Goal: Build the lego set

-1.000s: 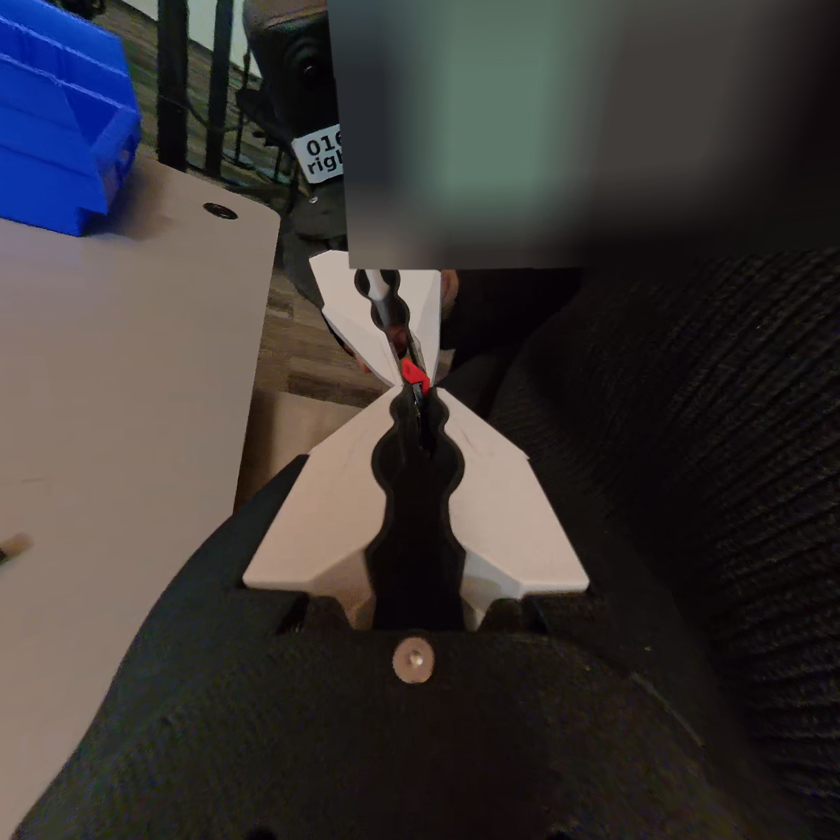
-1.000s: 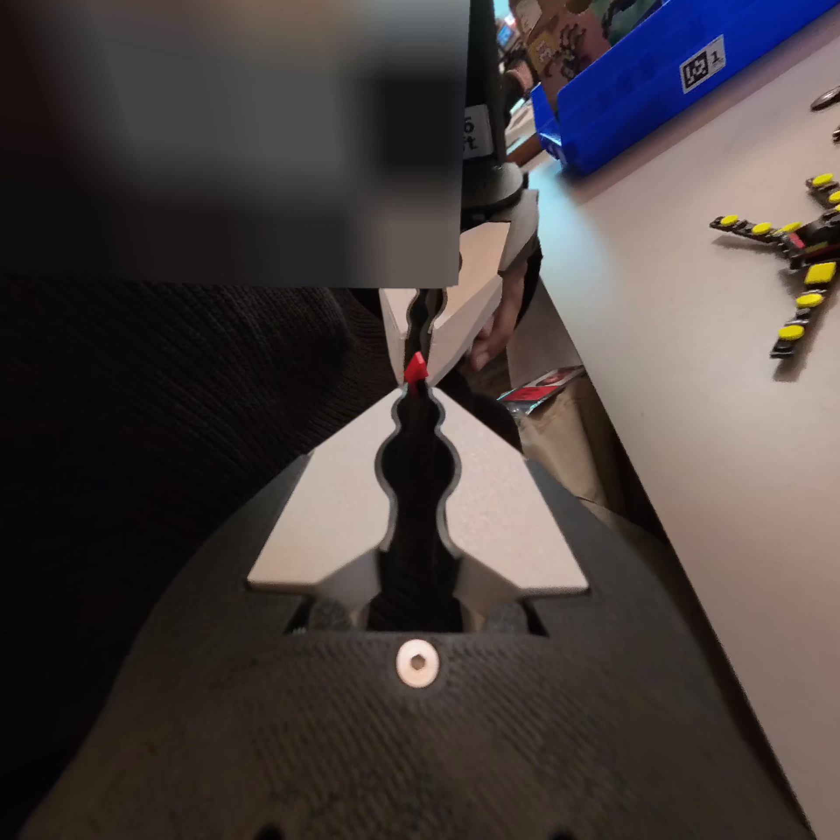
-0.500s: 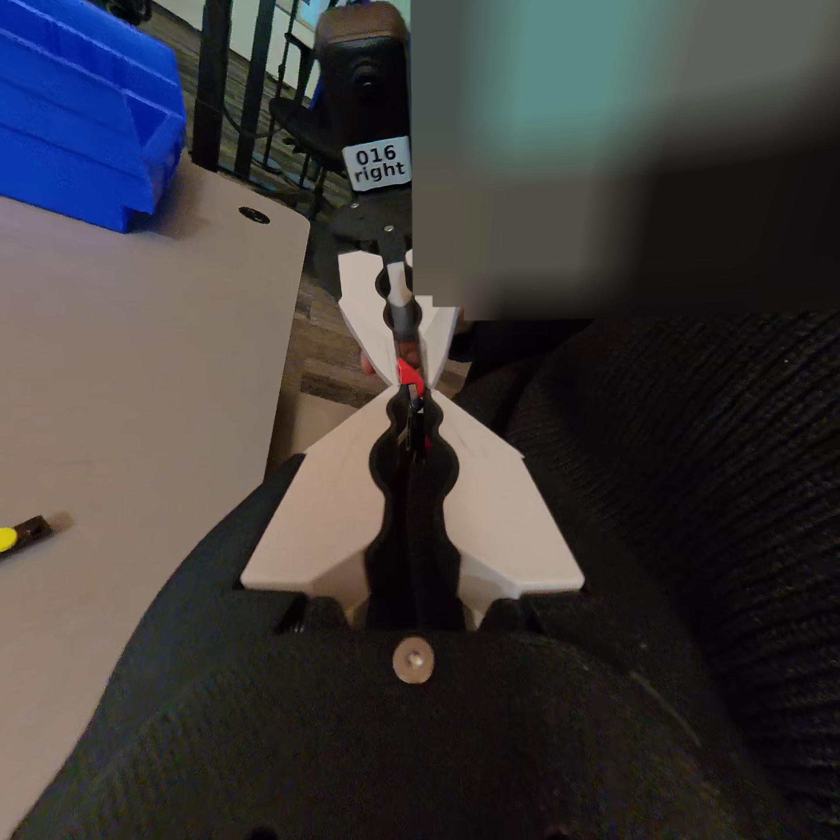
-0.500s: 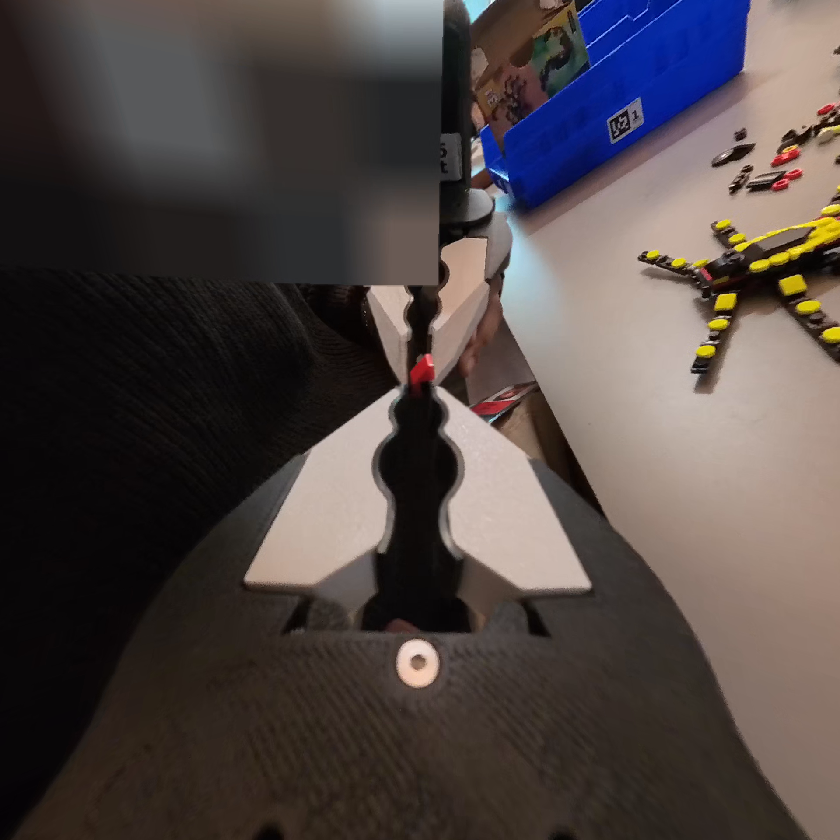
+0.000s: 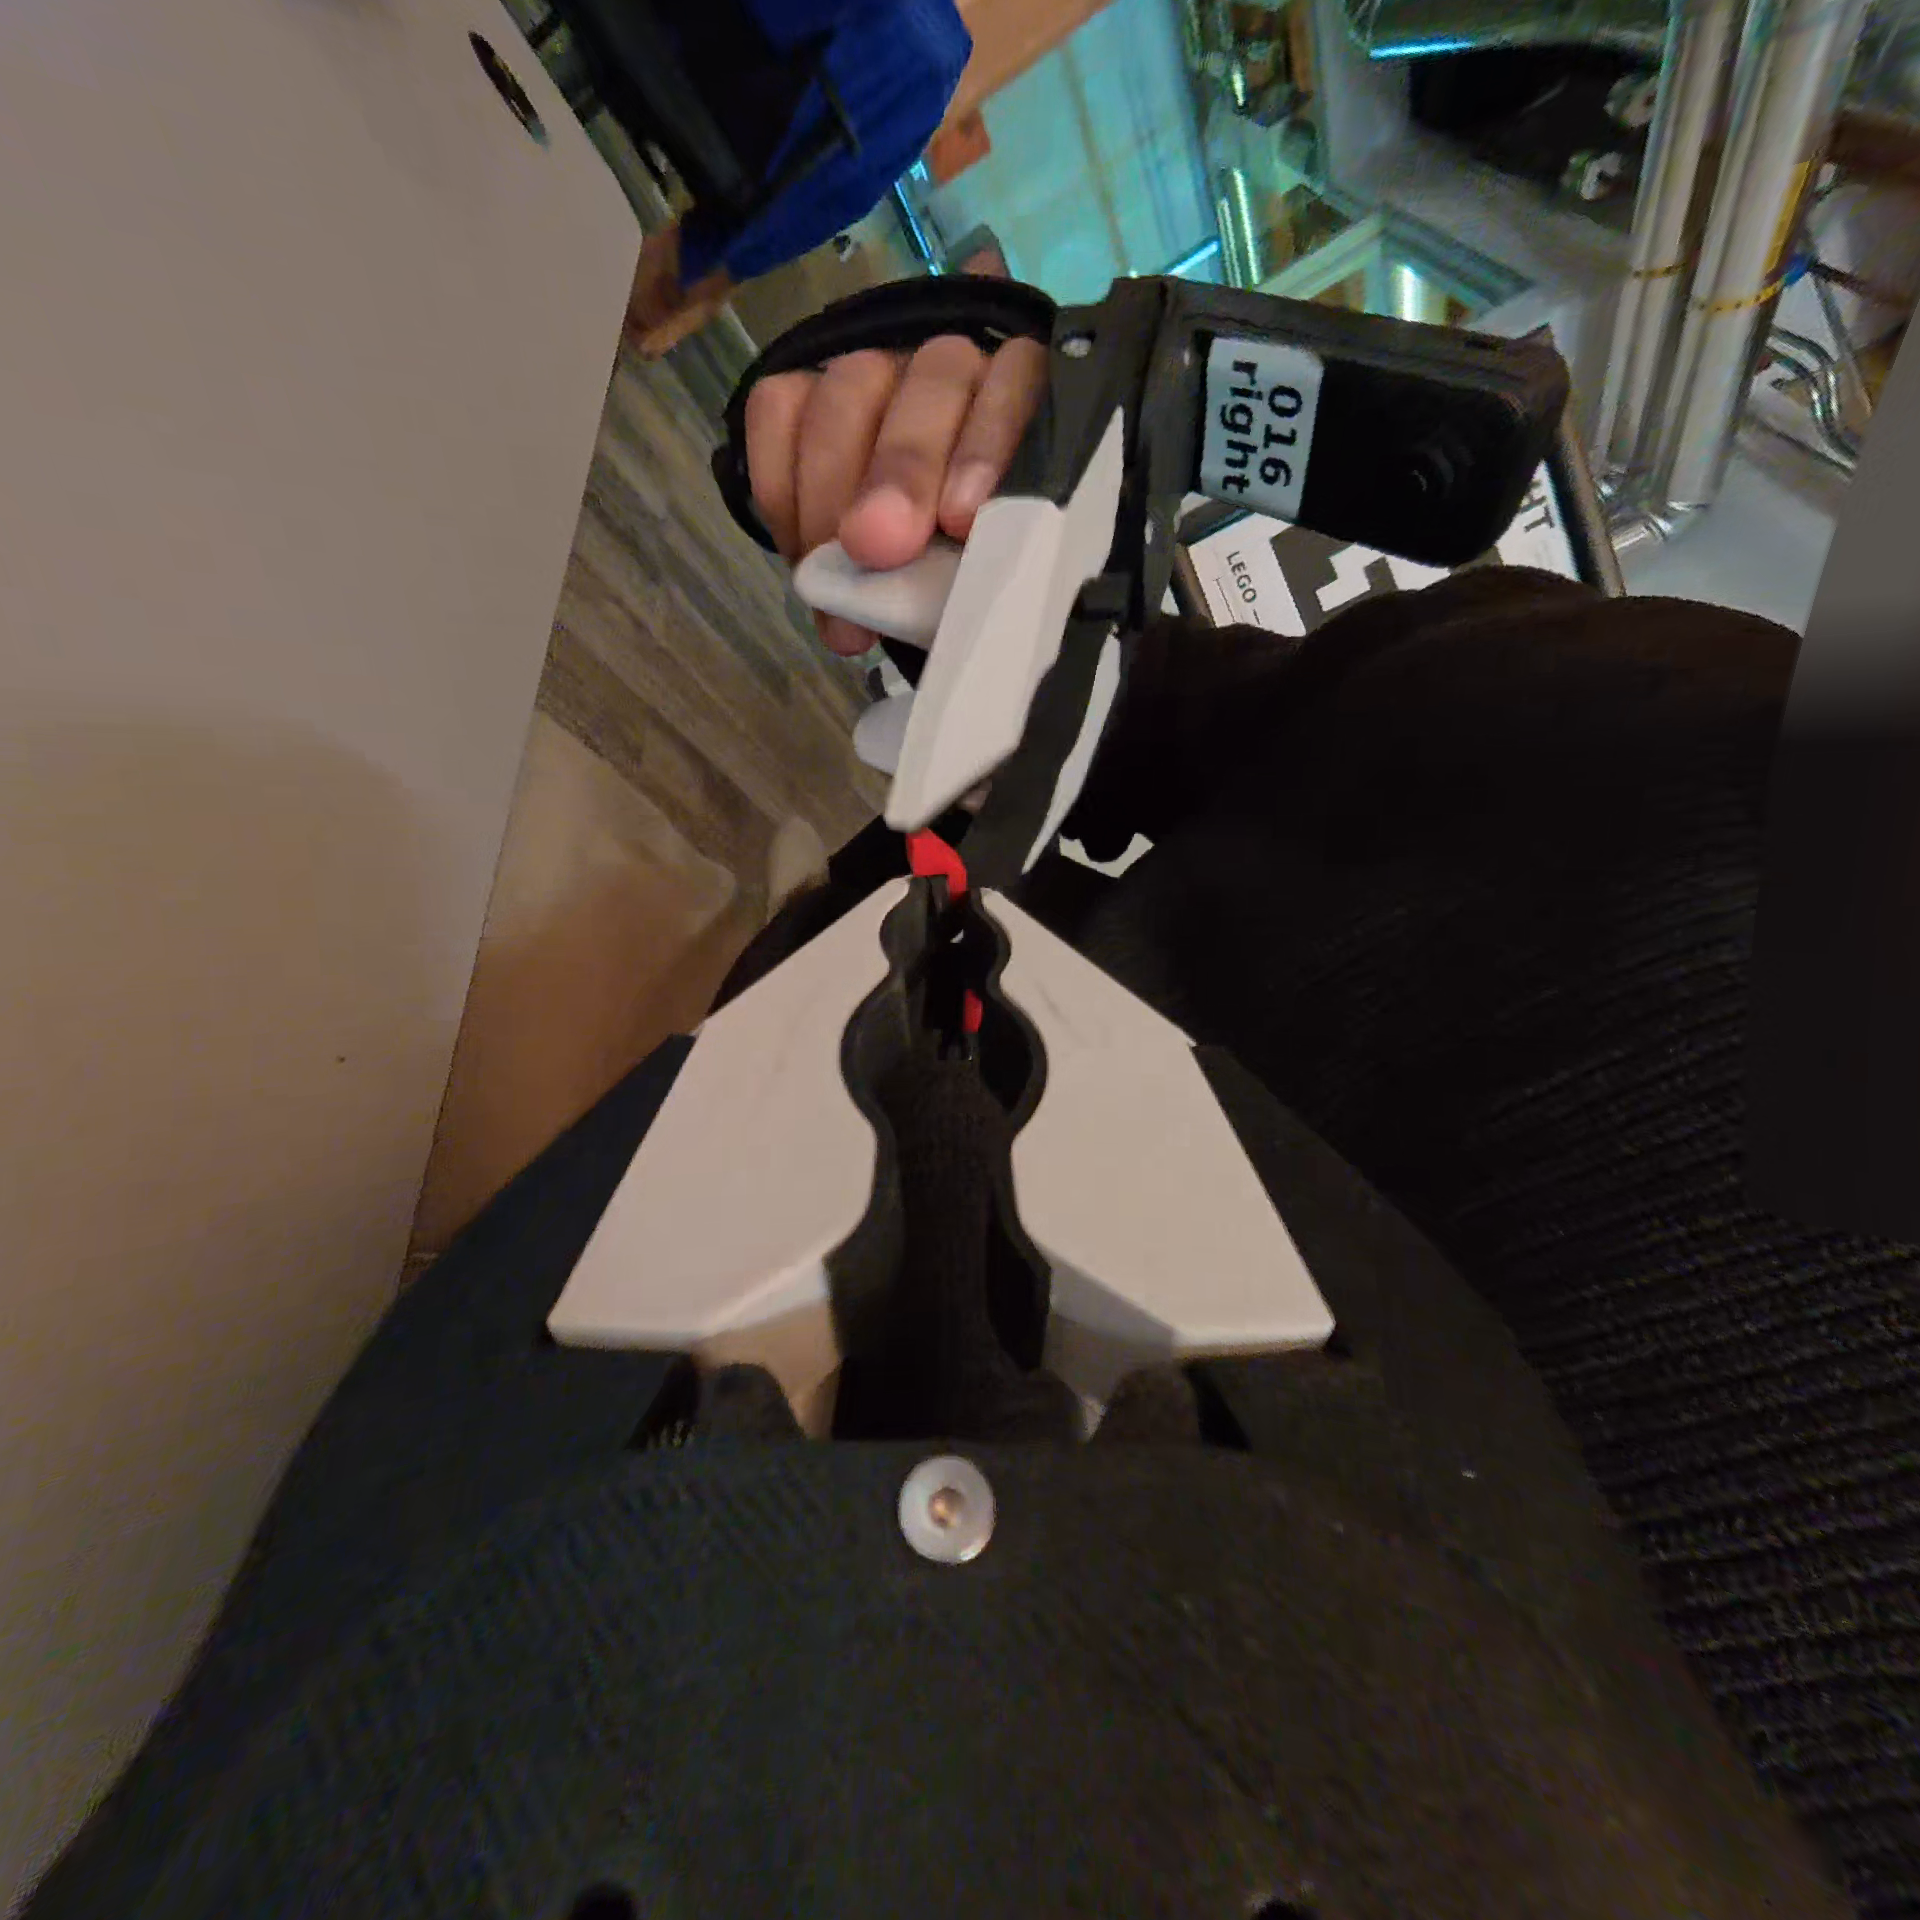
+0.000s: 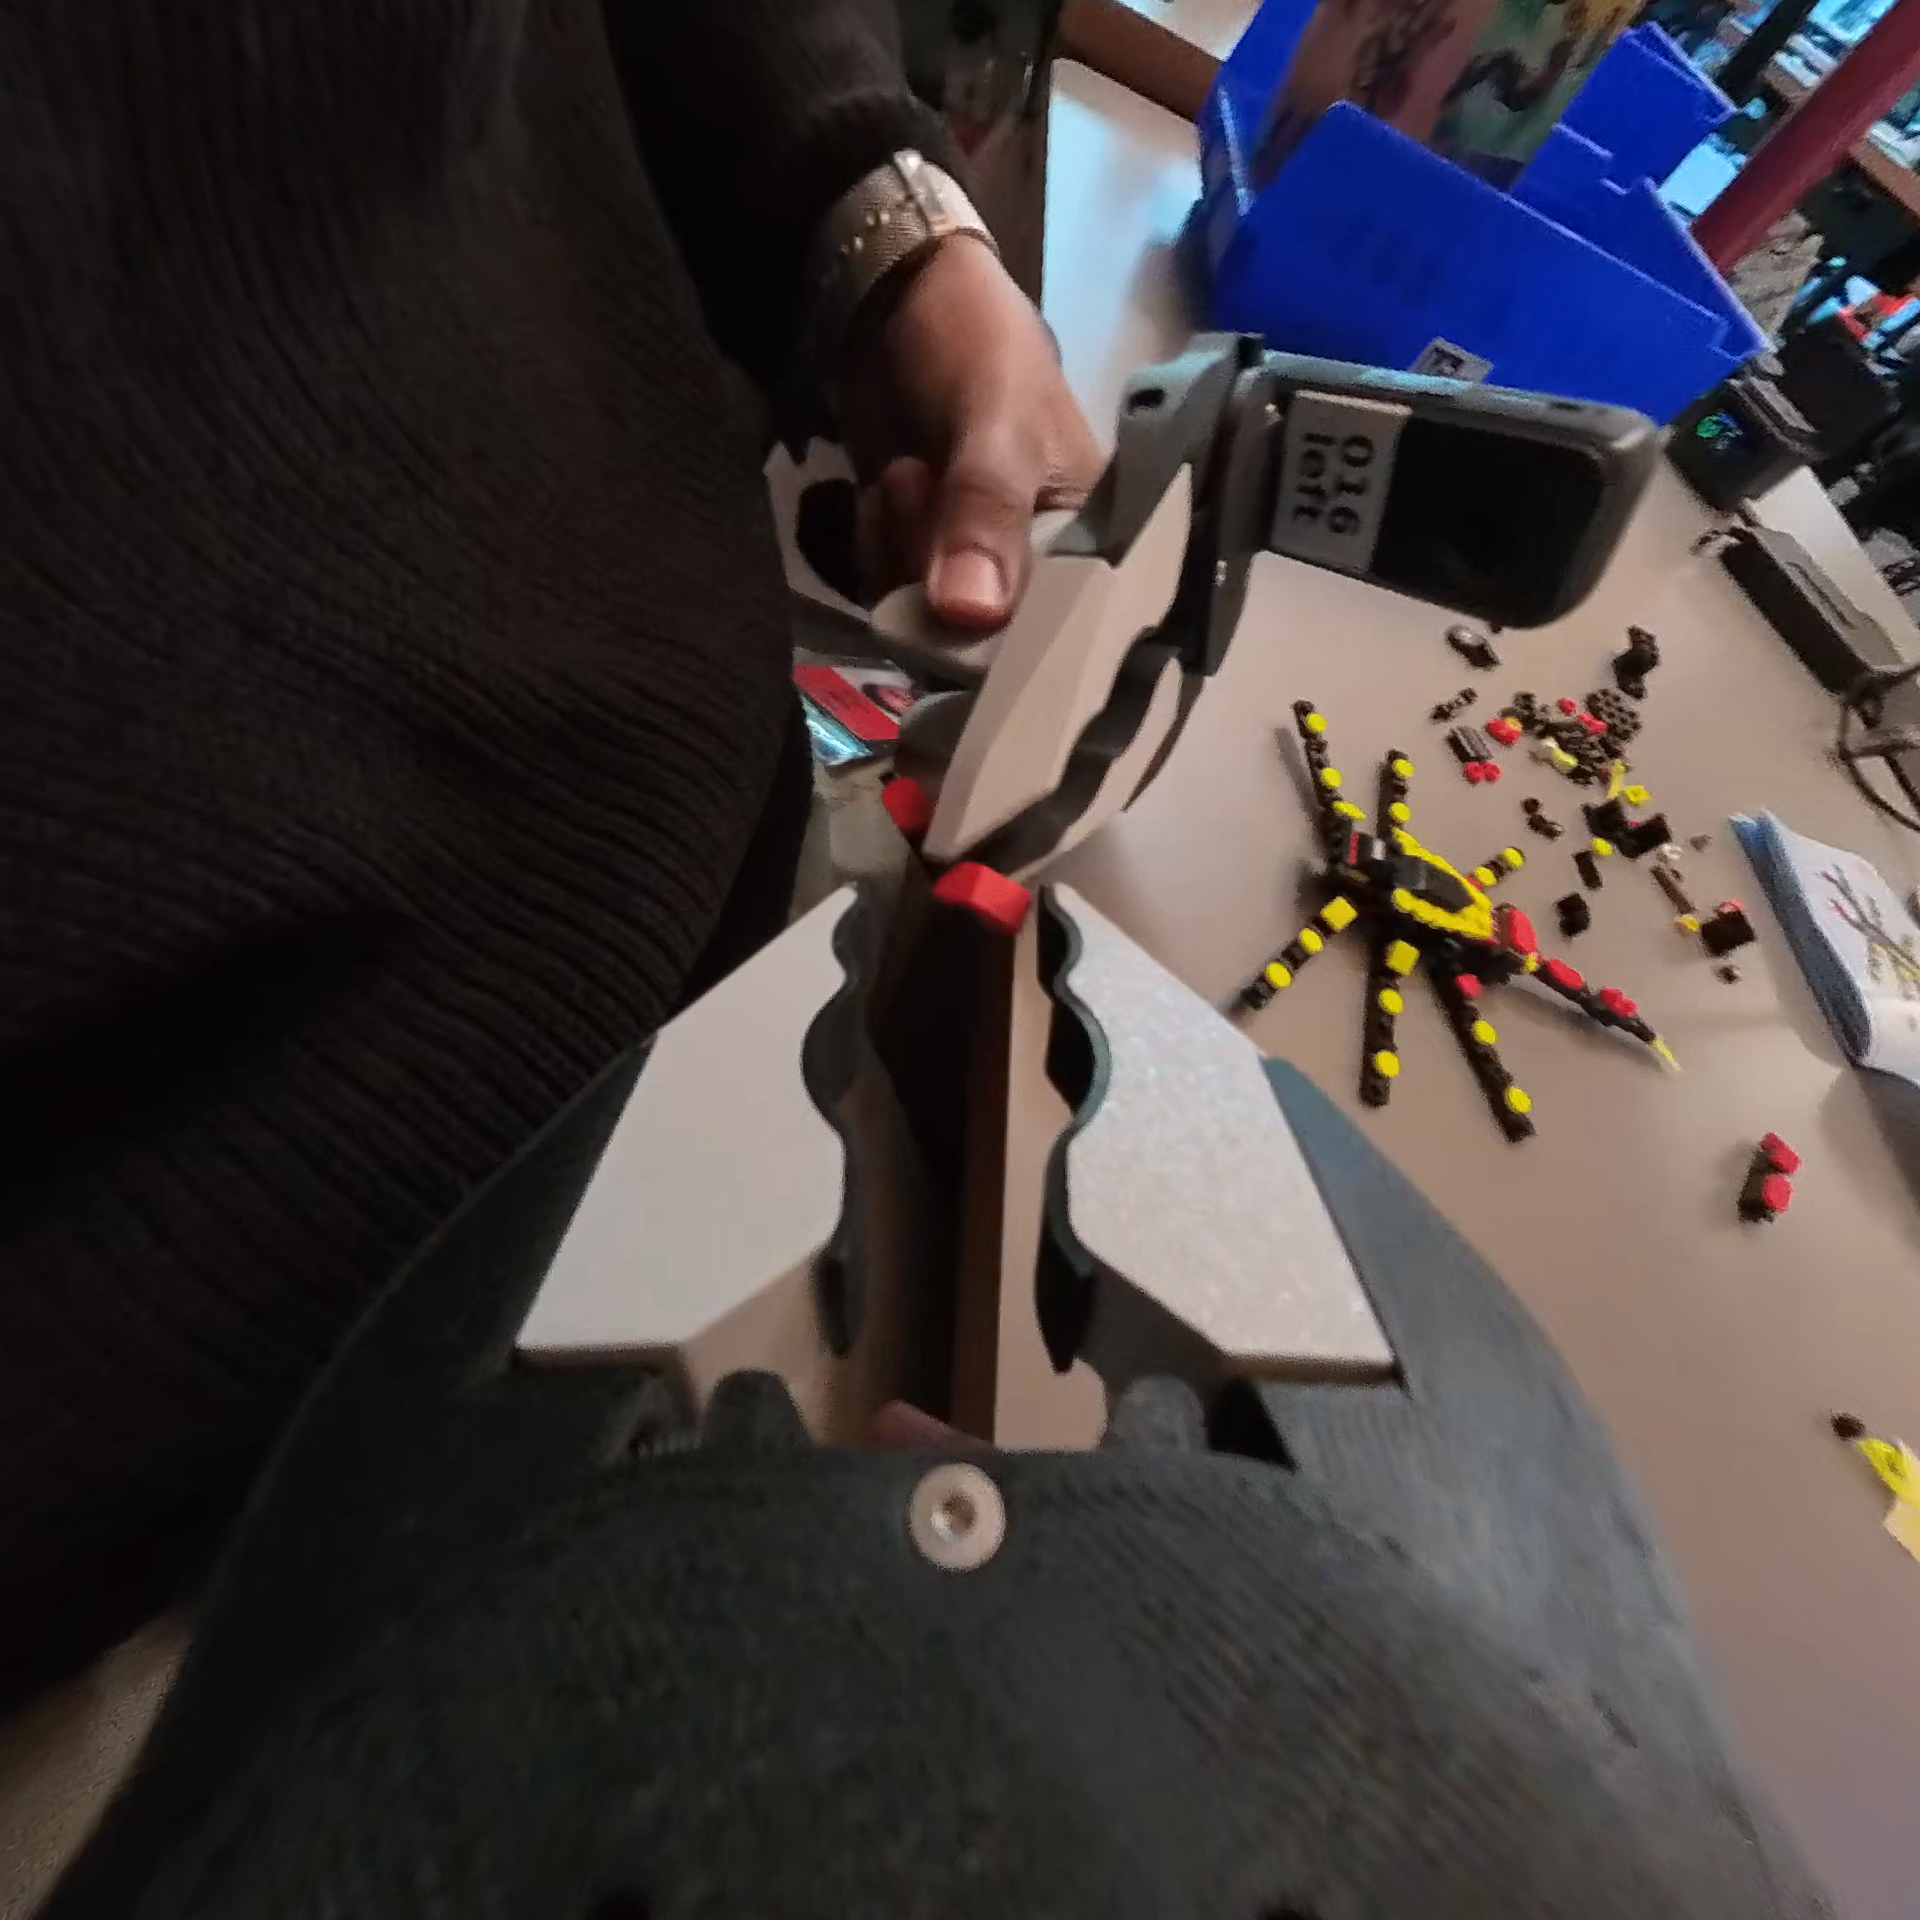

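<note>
A small black and red lego piece (image 5: 943, 940) sits pinched at the very tip of the left tool (image 5: 943, 904), whose white fingers (image 5: 727, 1164) press together on it, held in the air in front of a person's dark ribbed sweater (image 5: 1507, 987), off the worktop's edge. In the right wrist view the red end of that piece (image 6: 982, 896) shows just ahead of the right tool (image 6: 982, 914), whose fingers (image 6: 1195, 1174) stand spread, a clear gap between them and nothing gripped. The two tools meet tip to tip; whether the right fingertips touch the red piece cannot be told. A hand (image 5: 894, 457) grips the right tool's handle at 12 o'clock in the left view, and another hand (image 6: 966, 436) with a wristwatch (image 6: 904, 218) holds the left tool. On the grey worktop (image 6: 1558, 1247), at 3 o'clock from the right tool, lies a partly built black and yellow lego spider (image 6: 1423, 904) with red parts. Loose small black, red and yellow pieces (image 6: 1579, 738) lie scattered beyond it, an open booklet (image 6: 1839, 935) at the right edge, and blue plastic bins (image 6: 1455, 239) at 1 o'clock.
</note>
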Motion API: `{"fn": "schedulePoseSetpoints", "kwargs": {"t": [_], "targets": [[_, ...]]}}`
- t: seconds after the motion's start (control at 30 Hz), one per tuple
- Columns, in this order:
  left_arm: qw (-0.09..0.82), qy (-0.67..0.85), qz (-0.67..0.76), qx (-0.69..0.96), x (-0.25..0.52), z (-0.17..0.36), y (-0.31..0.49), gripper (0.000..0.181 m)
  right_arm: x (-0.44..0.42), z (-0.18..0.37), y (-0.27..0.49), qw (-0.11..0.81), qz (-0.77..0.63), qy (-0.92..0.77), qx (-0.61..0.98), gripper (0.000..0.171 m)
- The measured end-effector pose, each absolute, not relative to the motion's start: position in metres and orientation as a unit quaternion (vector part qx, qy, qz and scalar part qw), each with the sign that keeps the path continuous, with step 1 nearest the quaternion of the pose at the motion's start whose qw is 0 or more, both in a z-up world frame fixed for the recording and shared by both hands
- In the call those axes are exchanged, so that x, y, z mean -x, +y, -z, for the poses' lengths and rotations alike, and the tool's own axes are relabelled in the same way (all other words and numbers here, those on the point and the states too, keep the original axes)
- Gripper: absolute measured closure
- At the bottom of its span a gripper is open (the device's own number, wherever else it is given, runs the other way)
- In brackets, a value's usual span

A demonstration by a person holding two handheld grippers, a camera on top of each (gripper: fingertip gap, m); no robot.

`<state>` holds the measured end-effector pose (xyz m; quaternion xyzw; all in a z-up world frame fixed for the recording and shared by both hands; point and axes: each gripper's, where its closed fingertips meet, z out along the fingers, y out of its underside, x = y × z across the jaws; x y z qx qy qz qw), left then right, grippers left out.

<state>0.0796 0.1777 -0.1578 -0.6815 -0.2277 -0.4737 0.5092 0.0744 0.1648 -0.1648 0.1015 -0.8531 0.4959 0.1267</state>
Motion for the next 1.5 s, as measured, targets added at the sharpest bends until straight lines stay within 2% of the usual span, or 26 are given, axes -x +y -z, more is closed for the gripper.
{"fn": "schedulePoseSetpoints", "kwargs": {"t": [0.13,0.37,0.43,0.5,0.57,0.7,0.73,0.77,0.8,0.87,1.0,1.1,1.2,1.27,1.4,1.5], "targets": [[0.497,-0.222,0.475,0.691,-0.085,0.162,0.179,0.180,-0.077,0.165,0.164,0.146,-0.486,-0.854,-0.116,0.155],[0.510,-0.229,0.488,0.670,-0.081,0.155,0.179,0.178,-0.074,0.159,0.164,0.157,-0.485,-0.854,-0.105,0.160],[0.519,-0.231,0.478,0.670,-0.077,0.153,0.179,0.161,-0.067,0.159,0.168,0.162,-0.482,-0.857,-0.089,0.161],[0.528,-0.231,0.469,0.670,-0.074,0.150,0.179,0.156,-0.060,0.160,0.170,0.168,-0.482,-0.857,-0.069,0.162],[0.535,-0.245,0.440,0.678,-0.065,0.153,0.179,0.141,-0.050,0.162,0.174,0.179,-0.474,-0.861,-0.047,0.162],[0.546,-0.230,0.274,0.758,-0.041,0.167,0.175,0.134,-0.037,0.170,0.180,0.167,-0.465,-0.870,-0.009,0.162],[0.549,-0.213,0.235,0.774,-0.038,0.168,0.176,0.134,-0.037,0.169,0.179,0.160,-0.473,-0.867,-0.006,0.162],[0.549,-0.194,0.210,0.785,-0.039,0.167,0.178,0.143,-0.036,0.166,0.178,0.154,-0.481,-0.863,0.002,0.162],[0.548,-0.174,0.200,0.793,-0.043,0.167,0.179,0.152,-0.036,0.163,0.178,0.147,-0.491,-0.859,0.009,0.162],[0.542,-0.151,0.191,0.804,-0.051,0.169,0.182,0.155,-0.038,0.157,0.177,0.129,-0.509,-0.851,0.020,0.162],[0.561,-0.126,0.166,0.801,-0.053,0.162,0.183,0.174,-0.043,0.157,0.177,0.103,-0.520,-0.847,0.028,0.163],[0.558,-0.122,0.180,0.801,-0.056,0.163,0.182,0.177,-0.049,0.156,0.175,0.074,-0.526,-0.847,0.029,0.163],[0.556,-0.119,0.190,0.800,-0.058,0.163,0.180,0.177,-0.053,0.158,0.178,0.058,-0.528,-0.847,0.025,0.146],[0.548,-0.113,0.202,0.804,-0.063,0.165,0.180,0.177,-0.057,0.160,0.179,0.042,-0.531,-0.846,0.020,0.142],[0.538,-0.088,0.209,0.812,-0.073,0.167,0.180,0.177,-0.068,0.166,0.176,-0.011,-0.523,-0.852,0.018,0.144],[0.532,-0.076,0.214,0.815,-0.078,0.169,0.180,0.177,-0.073,0.171,0.176,-0.022,-0.513,-0.858,0.013,0.154]]}}
